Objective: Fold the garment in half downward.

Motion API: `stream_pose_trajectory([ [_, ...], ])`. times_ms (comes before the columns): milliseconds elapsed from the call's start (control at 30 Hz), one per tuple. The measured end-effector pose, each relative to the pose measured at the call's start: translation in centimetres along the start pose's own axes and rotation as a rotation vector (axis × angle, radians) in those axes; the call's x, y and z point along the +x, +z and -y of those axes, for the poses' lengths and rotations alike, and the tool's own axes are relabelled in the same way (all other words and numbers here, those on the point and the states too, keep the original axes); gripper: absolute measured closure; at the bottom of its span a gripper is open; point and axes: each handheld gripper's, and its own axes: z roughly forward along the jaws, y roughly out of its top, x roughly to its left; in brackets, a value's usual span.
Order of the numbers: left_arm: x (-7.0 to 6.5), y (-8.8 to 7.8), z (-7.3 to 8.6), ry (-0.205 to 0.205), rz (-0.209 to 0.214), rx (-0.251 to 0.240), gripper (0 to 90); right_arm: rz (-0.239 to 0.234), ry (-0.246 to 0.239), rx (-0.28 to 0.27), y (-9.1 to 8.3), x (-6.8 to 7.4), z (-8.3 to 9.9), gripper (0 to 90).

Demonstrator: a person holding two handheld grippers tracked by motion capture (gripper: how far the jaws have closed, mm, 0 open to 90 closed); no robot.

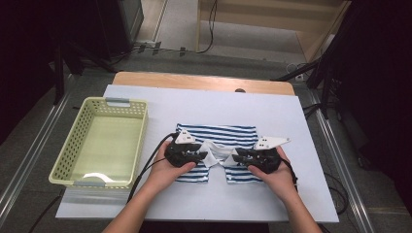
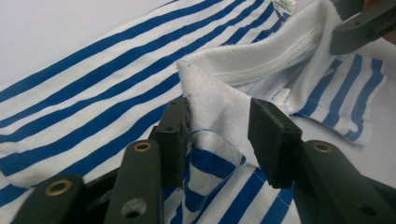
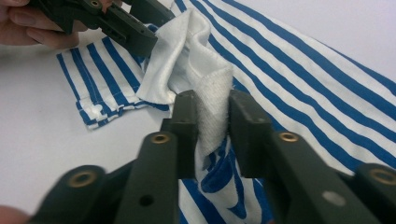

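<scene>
A blue-and-white striped shirt (image 1: 218, 133) lies flat on the white table cover, its white collar (image 1: 216, 150) lifted between my two grippers. In the left gripper view, my left gripper (image 2: 219, 140) stands open around one end of the collar (image 2: 219, 102); the flap brushes the left pad (image 2: 175, 135) and is not pinched. My right gripper (image 3: 212, 126) is shut on the other end of the collar (image 3: 215, 88), which is bunched between its pads. In the high view, the left gripper (image 1: 206, 156) and right gripper (image 1: 232, 158) face each other over the shirt's near edge.
A pale yellow perforated basket (image 1: 104, 103) stands at the left of the white cover (image 1: 272, 204). The wooden table edge (image 1: 204, 80) shows at the back. Bare cover lies to the right of and in front of the shirt.
</scene>
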Motion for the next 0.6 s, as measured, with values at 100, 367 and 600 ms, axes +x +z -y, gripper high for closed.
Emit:
stream_pose_trajectory([
  [100,-0.1,-0.3,0.1,0.006,0.006,-0.006,64.0,0.038,-0.037,-0.016,-0.1,0.7,0.2,77.5],
  [367,0.7,-1.8,-0.3,-0.056,0.004,-0.078,48.8,0.061,-0.133,-0.044,-0.4,2.5,1.2,77.7],
  [600,0.7,-2.4,-0.8,-0.097,0.044,-0.120,60.4,0.052,-0.156,-0.038,-1.0,3.2,2.7,76.4],
])
